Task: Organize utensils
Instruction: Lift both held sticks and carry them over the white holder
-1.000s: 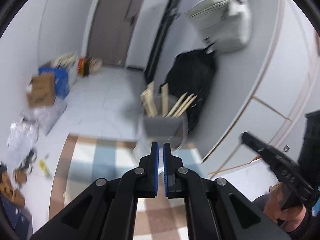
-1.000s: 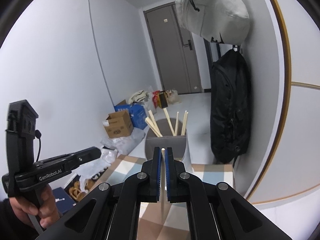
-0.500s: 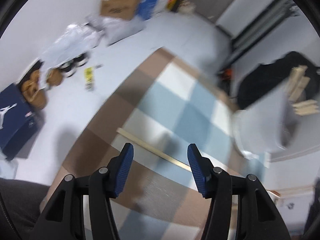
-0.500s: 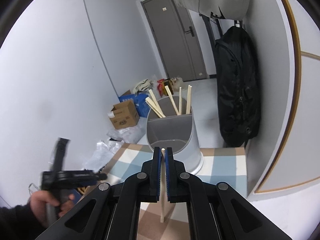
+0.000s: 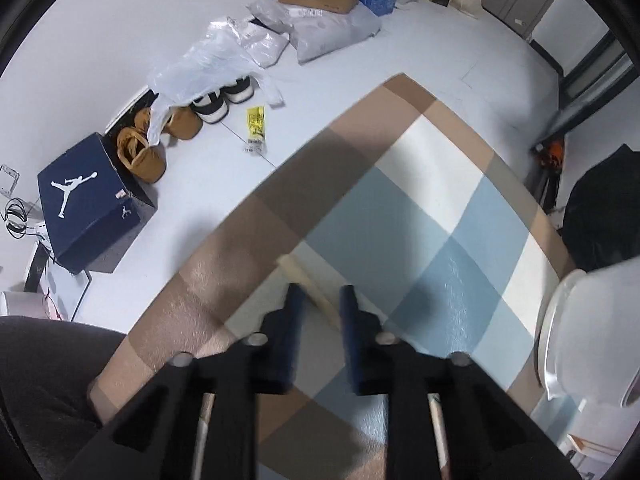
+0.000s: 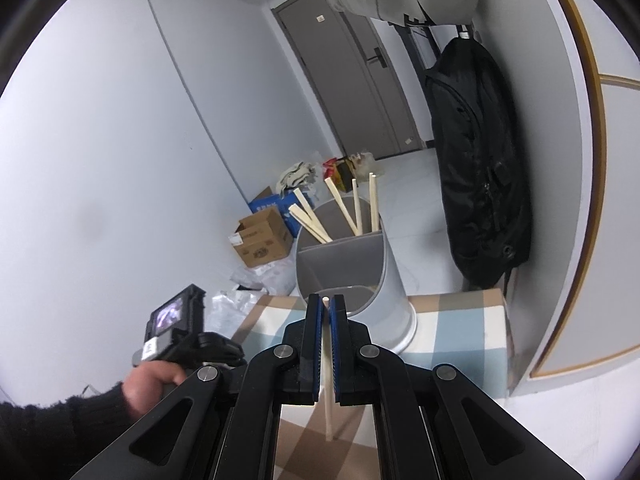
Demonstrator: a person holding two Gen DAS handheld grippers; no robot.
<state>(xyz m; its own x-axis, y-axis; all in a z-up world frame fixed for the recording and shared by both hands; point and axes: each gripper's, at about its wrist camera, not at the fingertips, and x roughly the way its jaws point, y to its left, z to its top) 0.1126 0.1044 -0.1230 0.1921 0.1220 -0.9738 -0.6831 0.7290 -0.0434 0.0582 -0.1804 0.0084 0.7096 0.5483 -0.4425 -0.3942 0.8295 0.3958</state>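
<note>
Checked brown, blue and white cloth (image 5: 404, 216) covers the work surface, in a small room with floor clutter behind. Nearest, left gripper (image 5: 320, 300) points steeply down at the cloth, jaws closing around a pale wooden chopstick (image 5: 308, 280) that lies flat on it; the stick runs diagonally between the blue pads, but whether the pads already press on it I can't tell, the fingertips are blurred. Right gripper (image 6: 326, 312) is clamped narrow on a second chopstick (image 6: 329, 392), held roughly upright, tip just showing above the fingers, lower end hanging down toward the cloth. Person's left hand (image 6: 150, 380) on its gripper handle shows at lower left of the right view. Just beyond the right gripper stands the grey utensil holder (image 6: 394, 280), divided inside; several chopsticks (image 6: 352, 208) already lean in the far compartment, near compartment looks empty from here. Further back: cardboard box (image 6: 262, 240), black bag (image 6: 480, 168) hanging on the wall, grey door (image 6: 344, 76). Left view also shows a dark blue shoe box (image 5: 86, 204) and shoes on the floor. Step in hand, as I read it: left picks the loose stick, right is staged to drop its stick in the holder. Next: left finishes the pinch and lifts without dragging the cloth; right carries its stick over the rim, aligns with the far compartment, then releases. Risk: a thin stick can pivot in the grip.
</note>
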